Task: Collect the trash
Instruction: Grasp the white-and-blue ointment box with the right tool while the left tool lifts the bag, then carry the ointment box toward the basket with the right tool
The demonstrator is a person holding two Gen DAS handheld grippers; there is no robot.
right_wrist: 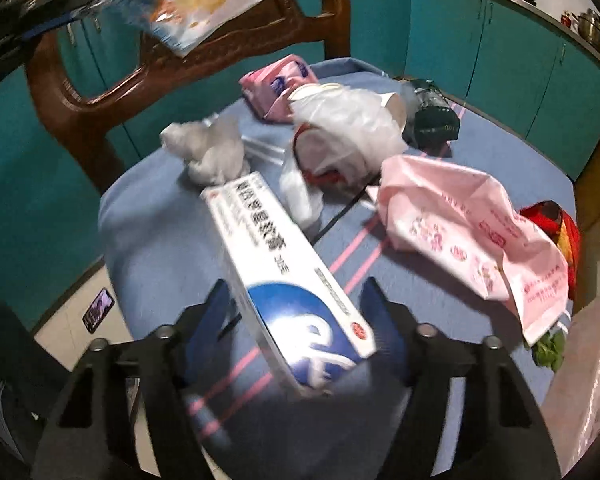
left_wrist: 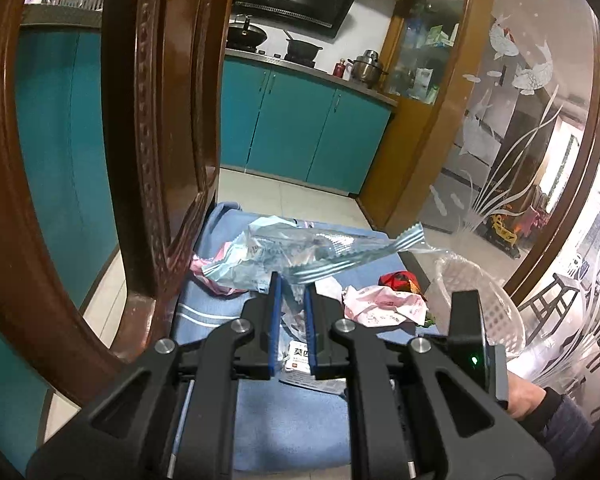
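Now left gripper (left_wrist: 291, 280) clamps clear wrapper (left_wrist: 300, 252), right gripper (right_wrist: 296, 304) half-open around carton (right_wrist: 284, 276).

Both wrist views look closely down over their claws onto one blue-covered worktop (right_wrist: 156, 248), sharing the pink wrapper (left_wrist: 384, 304) at two o'clock.

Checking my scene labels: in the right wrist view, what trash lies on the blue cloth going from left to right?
White crumpled wad → long white-and-blue box → pink printed bag → red wrapper. The items at the back overlap, so I leave them out.
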